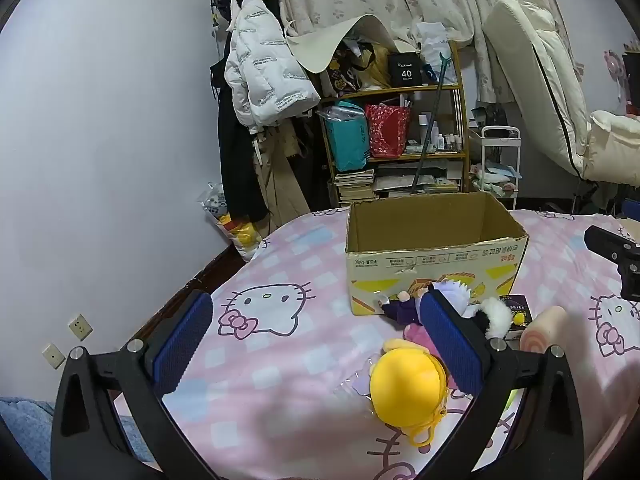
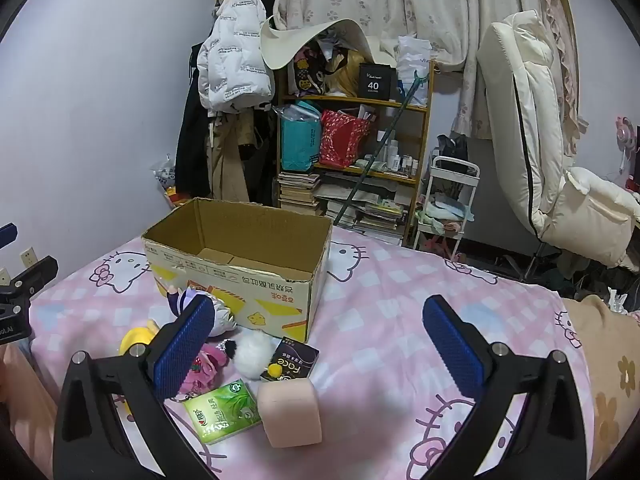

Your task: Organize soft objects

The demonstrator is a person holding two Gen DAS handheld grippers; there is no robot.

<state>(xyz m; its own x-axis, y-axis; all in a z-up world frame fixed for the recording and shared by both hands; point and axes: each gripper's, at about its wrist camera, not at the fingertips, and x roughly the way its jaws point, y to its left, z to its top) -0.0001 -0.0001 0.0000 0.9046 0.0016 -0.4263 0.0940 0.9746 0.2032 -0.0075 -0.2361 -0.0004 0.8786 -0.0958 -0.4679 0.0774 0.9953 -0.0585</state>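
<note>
An open, empty cardboard box [image 1: 432, 268] stands on the pink Hello Kitty bed sheet [image 1: 280, 344]; it also shows in the right wrist view [image 2: 240, 272]. In front of it lie soft toys: a yellow round plush [image 1: 406, 390], a purple-and-white doll [image 2: 200, 304], a pink plush [image 2: 204, 364], a white fluffy pompom [image 2: 254, 354], and a pink foam block [image 2: 290, 414]. My left gripper [image 1: 312, 344] is open and empty, its right finger just beside the yellow plush. My right gripper [image 2: 320, 344] is open and empty, above the pile's right side.
A green tissue pack [image 2: 224, 410] and a dark "Face" box [image 2: 292, 360] lie among the toys. Beyond the bed stand a cluttered shelf [image 2: 360, 152], a hanging white jacket [image 2: 236, 48], a small white cart [image 2: 448, 204] and a cream recliner chair [image 2: 552, 160].
</note>
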